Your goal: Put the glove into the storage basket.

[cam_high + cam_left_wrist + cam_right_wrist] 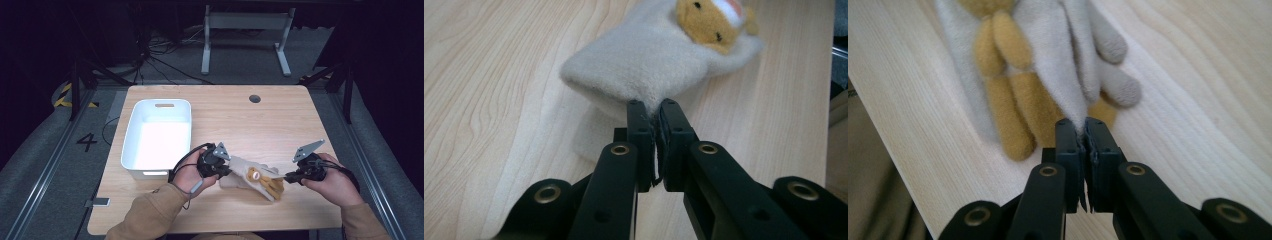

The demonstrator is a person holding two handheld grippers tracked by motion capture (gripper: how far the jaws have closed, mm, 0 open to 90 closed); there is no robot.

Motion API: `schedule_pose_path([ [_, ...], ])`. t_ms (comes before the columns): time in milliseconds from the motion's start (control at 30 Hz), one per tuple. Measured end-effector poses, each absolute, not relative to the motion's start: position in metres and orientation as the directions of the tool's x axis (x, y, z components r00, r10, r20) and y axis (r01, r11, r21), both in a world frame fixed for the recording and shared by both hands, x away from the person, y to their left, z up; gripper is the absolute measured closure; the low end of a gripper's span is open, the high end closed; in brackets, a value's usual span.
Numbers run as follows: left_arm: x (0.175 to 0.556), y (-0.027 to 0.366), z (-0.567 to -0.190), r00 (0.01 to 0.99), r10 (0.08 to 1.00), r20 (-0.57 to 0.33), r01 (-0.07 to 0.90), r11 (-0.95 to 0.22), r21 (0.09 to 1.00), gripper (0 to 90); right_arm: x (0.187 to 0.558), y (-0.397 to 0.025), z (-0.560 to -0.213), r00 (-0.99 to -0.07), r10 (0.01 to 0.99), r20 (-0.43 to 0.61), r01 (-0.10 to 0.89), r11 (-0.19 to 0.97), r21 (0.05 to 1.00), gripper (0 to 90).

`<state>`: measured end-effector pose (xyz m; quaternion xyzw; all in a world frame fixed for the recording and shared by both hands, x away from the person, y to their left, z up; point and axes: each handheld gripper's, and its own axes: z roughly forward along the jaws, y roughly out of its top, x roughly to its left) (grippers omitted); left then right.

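High view showed a cream bear-patch glove point(252, 176) lying on the wooden surface point(280, 125) right of the white bin point(159, 137), left claw point(226, 171) and right claw point(288, 177) each clamped on an edge; lifting together toward the bin seemed next.

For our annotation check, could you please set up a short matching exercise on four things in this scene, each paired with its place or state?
Things:
1. left gripper
2. right gripper
3. white bin
4. round hole

Places or states:
A. shut on the glove's finger end
B. in the tabletop near its far edge
C. shut on the glove's cuff end
D. on the table, to the left of the glove

Pairs: 1-C, 2-A, 3-D, 4-B
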<state>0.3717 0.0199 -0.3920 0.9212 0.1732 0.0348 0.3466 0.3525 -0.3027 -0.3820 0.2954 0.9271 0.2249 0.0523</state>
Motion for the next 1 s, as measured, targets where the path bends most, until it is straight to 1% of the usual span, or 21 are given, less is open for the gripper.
schedule_pose_path([
  [267, 0.364, 0.020, -0.387, 0.943, 0.332, -0.040, 0.276, -0.705, 0.653, 86.3, 0.352, -0.305, -0.368, -0.806, 0.592, -0.011, 0.515, 0.710, 0.481, 86.3],
  [400, 0.363, 0.022, -0.389, 0.940, 0.337, -0.046, 0.284, -0.702, 0.653, 86.2, 0.355, -0.306, -0.364, -0.788, 0.614, -0.032, 0.518, 0.691, 0.504, 86.3],
  [567, 0.359, 0.024, -0.391, 0.935, 0.352, -0.037, 0.293, -0.713, 0.637, 86.3, 0.361, -0.302, -0.364, -0.760, 0.648, -0.048, 0.530, 0.661, 0.531, 86.4],
  [700, 0.358, 0.025, -0.394, 0.936, 0.351, -0.031, 0.293, -0.725, 0.624, 86.2, 0.365, -0.298, -0.366, -0.760, 0.646, -0.068, 0.514, 0.662, 0.545, 86.3],
  [1000, 0.360, 0.023, -0.412, 0.934, 0.352, -0.068, 0.330, -0.771, 0.545, 86.1, 0.376, -0.289, -0.383, -0.775, 0.630, -0.052, 0.526, 0.687, 0.502, 86.3],
])
